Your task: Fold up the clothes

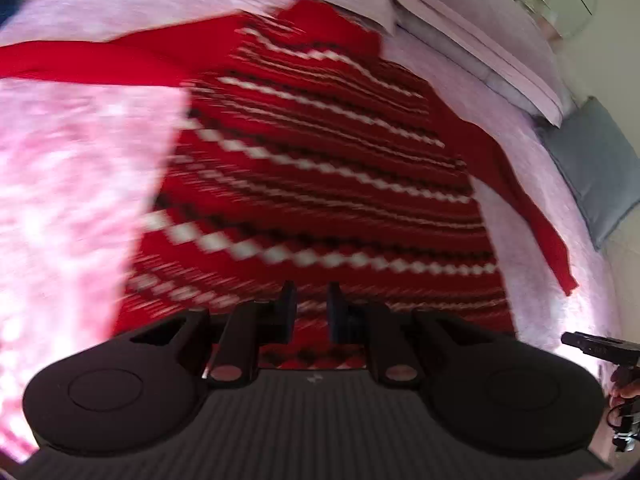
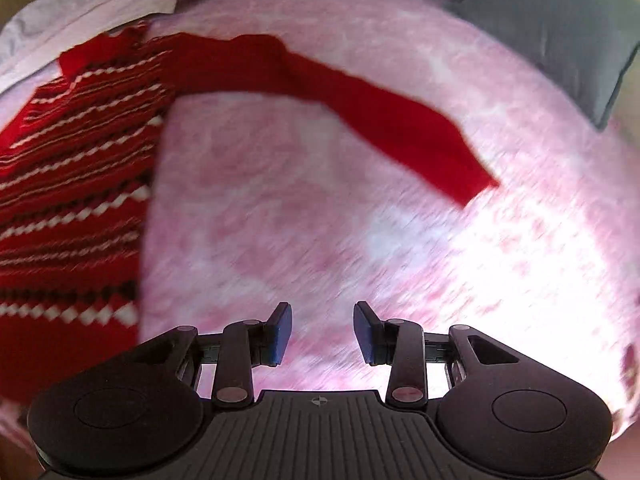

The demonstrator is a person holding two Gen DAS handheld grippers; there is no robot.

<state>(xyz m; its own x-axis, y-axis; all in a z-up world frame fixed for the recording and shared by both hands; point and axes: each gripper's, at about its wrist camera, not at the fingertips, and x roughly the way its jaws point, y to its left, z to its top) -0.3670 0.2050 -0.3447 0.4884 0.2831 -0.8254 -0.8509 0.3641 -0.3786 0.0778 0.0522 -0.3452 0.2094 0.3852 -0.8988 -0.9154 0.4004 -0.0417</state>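
Note:
A red sweater (image 1: 320,168) with white and dark zigzag bands lies spread flat on a pink bedspread (image 1: 72,184). Both plain red sleeves stretch out sideways; the right sleeve (image 2: 384,116) reaches across the bedspread (image 2: 320,220) in the right wrist view. My left gripper (image 1: 311,312) hovers over the sweater's lower hem, its blue pads a small gap apart with nothing between them. My right gripper (image 2: 322,332) is open above bare bedspread, to the right of the sweater body (image 2: 72,184). The other gripper (image 1: 600,346) shows at the right edge of the left wrist view. Both views are motion-blurred.
White pillows (image 1: 460,12) line the head of the bed. A grey-blue cushion (image 2: 560,36) lies at the bed's far right corner, also seen as the cushion (image 1: 588,168) in the left wrist view. A hand (image 1: 624,388) shows at the lower right.

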